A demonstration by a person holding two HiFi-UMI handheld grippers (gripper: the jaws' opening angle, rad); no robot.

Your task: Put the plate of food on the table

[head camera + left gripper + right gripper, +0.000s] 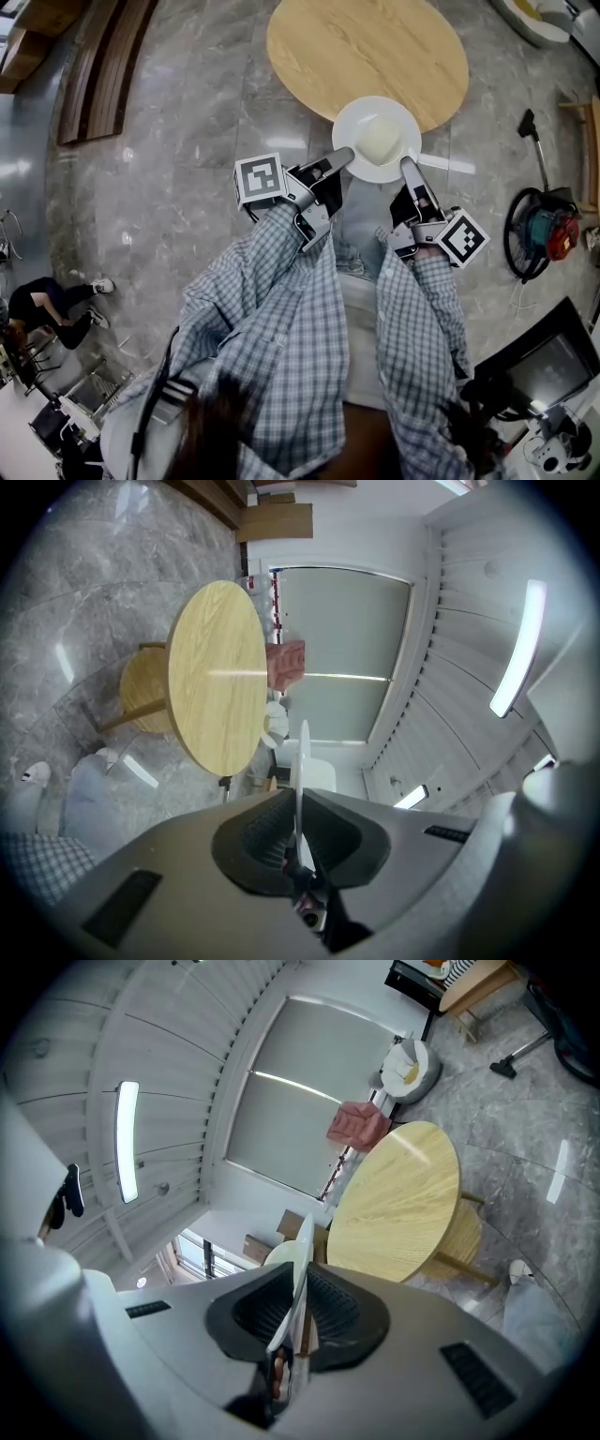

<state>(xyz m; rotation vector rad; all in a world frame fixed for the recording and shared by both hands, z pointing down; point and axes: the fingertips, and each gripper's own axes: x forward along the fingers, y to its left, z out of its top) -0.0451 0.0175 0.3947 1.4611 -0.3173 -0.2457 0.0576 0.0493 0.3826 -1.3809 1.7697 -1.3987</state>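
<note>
Marble floor, round wooden surface. We hold the white plate of pale food by its rim: left hand-held gripper clamped on one side, right hand-held gripper on the other. Head view shows the plate overlapping the surface's near edge.

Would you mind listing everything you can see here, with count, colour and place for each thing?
table: one, light wood, round, ahead of the person
plate: one, white, at the table's near edge
food: one mound, pale, on the plate
vacuum cleaner: one, red and dark, on the floor at right
seated person: one, dark clothes, far left
floor: grey marble, all around
left gripper: one, grey, shut on the plate's left rim
right gripper: one, grey, shut on the plate's right rim
sleeves: two, blue-white check, lower middle
</note>
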